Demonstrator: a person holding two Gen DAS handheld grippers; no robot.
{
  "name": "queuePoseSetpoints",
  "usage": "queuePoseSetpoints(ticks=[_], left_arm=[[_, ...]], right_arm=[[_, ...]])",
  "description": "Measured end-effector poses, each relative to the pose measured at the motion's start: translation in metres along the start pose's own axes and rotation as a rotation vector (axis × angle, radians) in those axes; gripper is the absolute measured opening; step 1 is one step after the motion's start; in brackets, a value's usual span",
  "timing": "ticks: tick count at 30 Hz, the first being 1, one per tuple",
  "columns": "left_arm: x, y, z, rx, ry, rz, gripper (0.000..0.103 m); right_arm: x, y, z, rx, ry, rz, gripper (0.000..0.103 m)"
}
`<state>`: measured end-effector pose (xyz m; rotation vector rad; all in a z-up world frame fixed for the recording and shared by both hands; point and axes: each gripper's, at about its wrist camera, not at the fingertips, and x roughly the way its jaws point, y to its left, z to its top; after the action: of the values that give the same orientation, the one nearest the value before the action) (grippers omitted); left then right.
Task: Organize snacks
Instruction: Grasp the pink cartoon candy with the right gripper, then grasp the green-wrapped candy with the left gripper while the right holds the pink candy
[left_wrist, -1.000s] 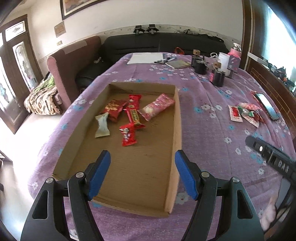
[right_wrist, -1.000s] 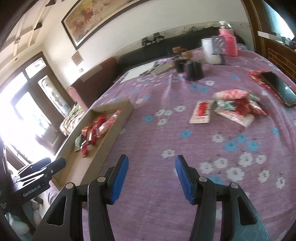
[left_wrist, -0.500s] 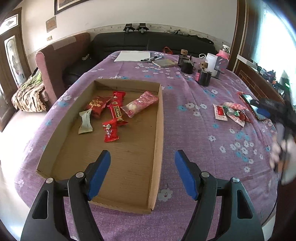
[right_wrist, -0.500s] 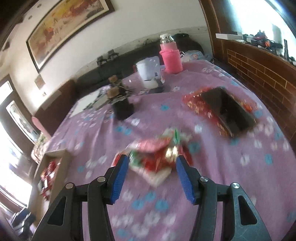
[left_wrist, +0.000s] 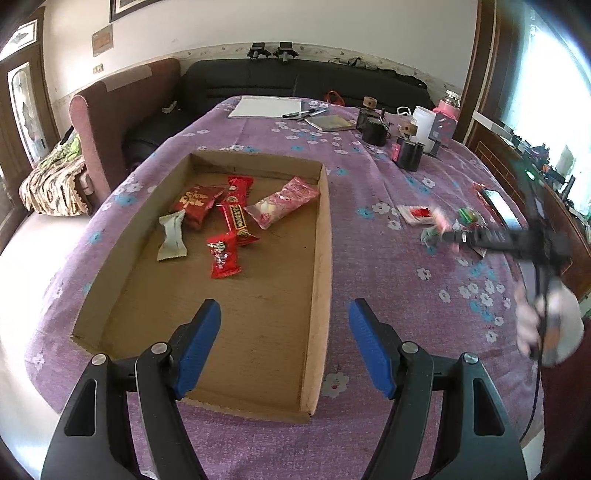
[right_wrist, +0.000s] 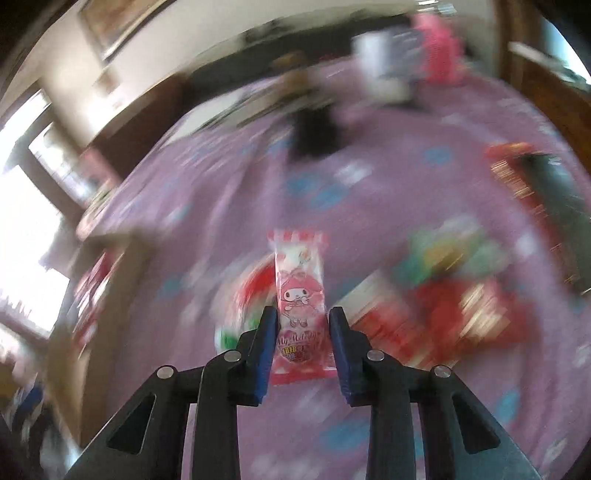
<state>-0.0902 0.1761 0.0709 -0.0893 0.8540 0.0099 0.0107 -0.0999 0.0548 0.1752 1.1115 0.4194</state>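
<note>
A shallow cardboard tray (left_wrist: 321, 258) lies on the purple flowered cloth and holds several snacks: red packets (left_wrist: 221, 254), a pink one (left_wrist: 282, 205) and a white one (left_wrist: 171, 236). My left gripper (left_wrist: 284, 310) hangs open and empty over the tray's near end. To the right lies a loose pile of snacks (left_wrist: 469, 216). My right gripper (right_wrist: 303, 314) is over that pile, its jaws closing. A pink cartoon snack packet (right_wrist: 301, 280) stands upright between its blue pads, touched on both sides. The left wrist view shows that right gripper (left_wrist: 447, 236) blurred.
A phone (left_wrist: 500, 206) lies on a red wrapper at the right edge. Black cups (left_wrist: 408, 157), a white container (left_wrist: 423, 127), a pink bottle (left_wrist: 447, 114), a notebook (left_wrist: 330, 122) and paper (left_wrist: 266, 107) stand at the far end. A person's hand (left_wrist: 543, 321) is at the right.
My right gripper swung from the middle of the cloth to the snack pile and narrowed around the pink packet. The left gripper stayed open over the tray.
</note>
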Motion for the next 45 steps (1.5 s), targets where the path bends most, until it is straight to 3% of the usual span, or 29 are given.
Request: queuePoseSetpoints(ticks=[2, 4, 7, 12, 16, 17, 18, 19, 23, 26, 32, 39, 41, 43, 44, 45], left_arm=[[0.002, -0.001, 0.0, -0.001, 0.003, -0.003, 0.072], [0.005, -0.003, 0.0, -0.008, 0.009, -0.013, 0.072], [0.006, -0.01, 0.0, -0.004, 0.02, -0.041, 0.072], [0.001, -0.014, -0.001, 0.016, 0.011, -0.053, 0.072], [0.001, -0.017, 0.003, 0.024, 0.011, -0.061, 0.072], [0.002, -0.021, 0.005, 0.031, 0.015, -0.072, 0.072], [0.003, -0.024, 0.006, 0.038, 0.018, -0.078, 0.072], [0.004, -0.028, 0.007, 0.046, 0.021, -0.083, 0.072], [0.015, -0.049, 0.013, 0.067, 0.06, -0.146, 0.072], [0.029, -0.069, 0.022, 0.083, 0.07, -0.181, 0.072], [0.072, -0.121, 0.044, 0.199, 0.047, -0.152, 0.072], [0.12, -0.154, 0.055, 0.302, 0.088, -0.116, 0.071], [0.128, -0.157, 0.053, 0.306, 0.107, -0.127, 0.062], [0.135, -0.159, 0.05, 0.308, 0.139, -0.148, 0.038], [0.133, -0.16, 0.05, 0.315, 0.117, -0.148, 0.032], [0.133, -0.162, 0.049, 0.329, 0.12, -0.147, 0.019]], right_arm=[[-0.013, 0.006, -0.015, -0.017, -0.002, 0.063, 0.031], [-0.029, 0.0, -0.019, 0.028, -0.062, 0.022, 0.031], [-0.041, -0.007, -0.015, 0.058, -0.135, -0.036, 0.041], [-0.026, 0.007, -0.015, -0.005, -0.109, -0.054, 0.05], [-0.007, 0.018, -0.024, -0.025, -0.123, -0.101, 0.051], [-0.004, 0.021, -0.026, -0.04, -0.128, -0.118, 0.05], [-0.001, 0.025, -0.029, -0.056, -0.129, -0.136, 0.043], [0.002, 0.026, -0.03, -0.064, -0.126, -0.146, 0.027], [-0.009, 0.019, -0.039, -0.045, -0.189, -0.191, 0.026], [-0.016, 0.002, -0.043, 0.014, -0.218, -0.176, 0.026], [-0.022, -0.038, -0.042, 0.183, -0.219, -0.069, 0.026], [-0.022, -0.043, -0.042, 0.207, -0.217, -0.05, 0.027], [-0.022, -0.044, -0.042, 0.212, -0.218, -0.041, 0.027], [-0.023, -0.045, -0.042, 0.217, -0.219, -0.037, 0.026], [-0.023, -0.045, -0.042, 0.22, -0.221, -0.035, 0.026], [-0.024, -0.045, -0.042, 0.221, -0.223, -0.034, 0.026]])
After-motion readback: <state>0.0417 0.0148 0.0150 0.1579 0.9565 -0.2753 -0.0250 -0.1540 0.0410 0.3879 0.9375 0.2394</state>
